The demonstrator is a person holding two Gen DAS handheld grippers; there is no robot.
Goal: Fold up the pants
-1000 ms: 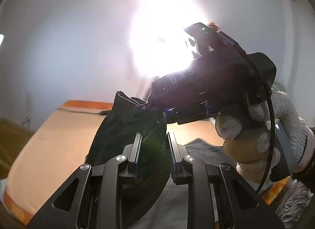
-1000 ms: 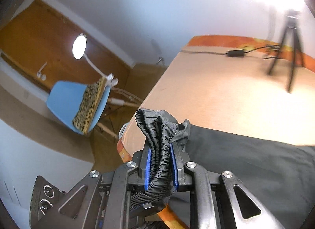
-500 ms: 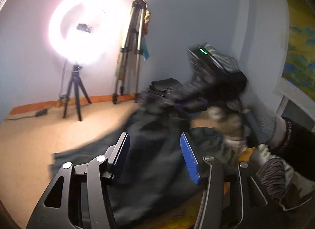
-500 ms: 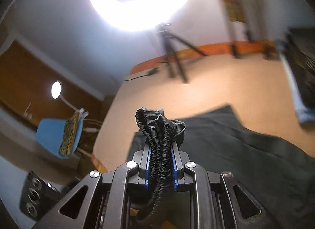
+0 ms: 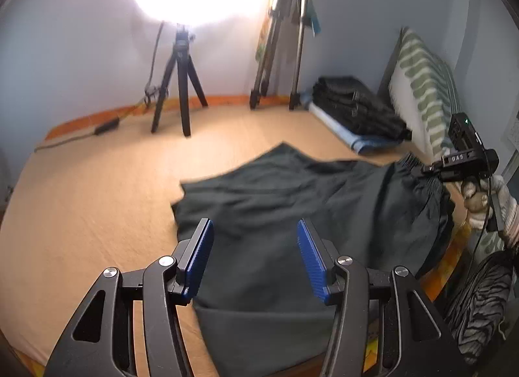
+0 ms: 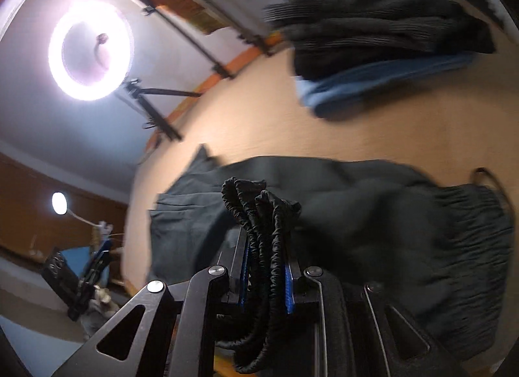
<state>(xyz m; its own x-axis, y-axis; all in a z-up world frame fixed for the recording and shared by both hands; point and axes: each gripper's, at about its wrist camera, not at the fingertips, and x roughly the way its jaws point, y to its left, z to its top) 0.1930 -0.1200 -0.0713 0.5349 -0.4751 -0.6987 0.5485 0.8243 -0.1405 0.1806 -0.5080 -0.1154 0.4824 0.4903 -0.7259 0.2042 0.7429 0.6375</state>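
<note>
Two tongs over one pair of dark pants (image 5: 292,201) lying spread on the tan bed (image 5: 97,182). Left tongs (image 5: 254,258): released, blue pads apart, nothing between them; pants lie flat just below and ahead. Right tongs (image 6: 266,274): clenched on the bunched elastic waistband (image 6: 259,214), which sticks up past the pads; rest of the pants trails off ahead and to the right. In the left view the right tongs sit at far right, gloved hand (image 5: 483,201) on them. Beyond: folded clothes stack (image 5: 356,104), tripod (image 5: 180,85), ring light (image 6: 90,49).
</note>
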